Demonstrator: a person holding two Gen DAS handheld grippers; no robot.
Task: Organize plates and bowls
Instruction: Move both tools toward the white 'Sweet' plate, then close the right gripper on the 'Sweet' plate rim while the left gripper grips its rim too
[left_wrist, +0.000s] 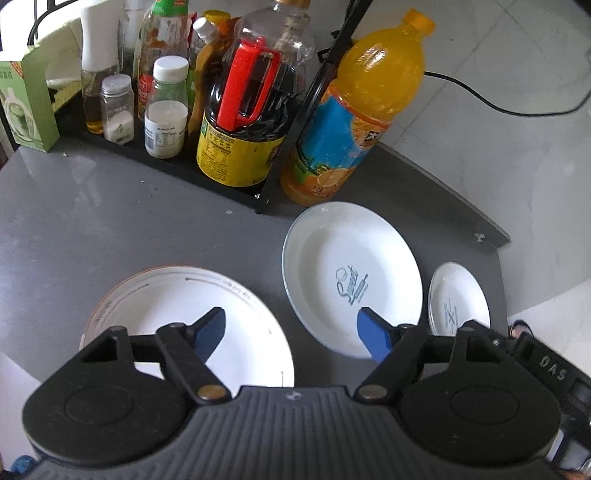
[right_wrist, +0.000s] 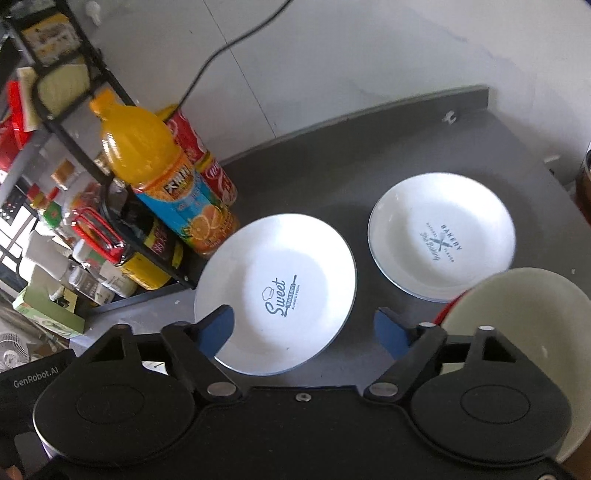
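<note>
A white "Sweet" plate (left_wrist: 351, 275) (right_wrist: 277, 291) lies on the dark grey counter (left_wrist: 110, 221). To its right sits a smaller white "Bakery" plate (left_wrist: 458, 301) (right_wrist: 441, 236). A white plate with a brown rim (left_wrist: 177, 295) lies at the near left, under my left gripper (left_wrist: 291, 328), which is open and empty. My right gripper (right_wrist: 304, 328) hangs open over the near edge of the "Sweet" plate, holding nothing. A cream bowl with a red outside (right_wrist: 524, 317) sits at the near right, partly hidden behind the right gripper.
A black wire rack (left_wrist: 273, 177) holds several sauce and spice bottles at the back left. An orange juice bottle (left_wrist: 362, 110) (right_wrist: 166, 177) stands beside it, with red cans (right_wrist: 207, 158) behind. A green box (left_wrist: 26, 107) sits far left. The counter edge (left_wrist: 495, 236) runs along the right.
</note>
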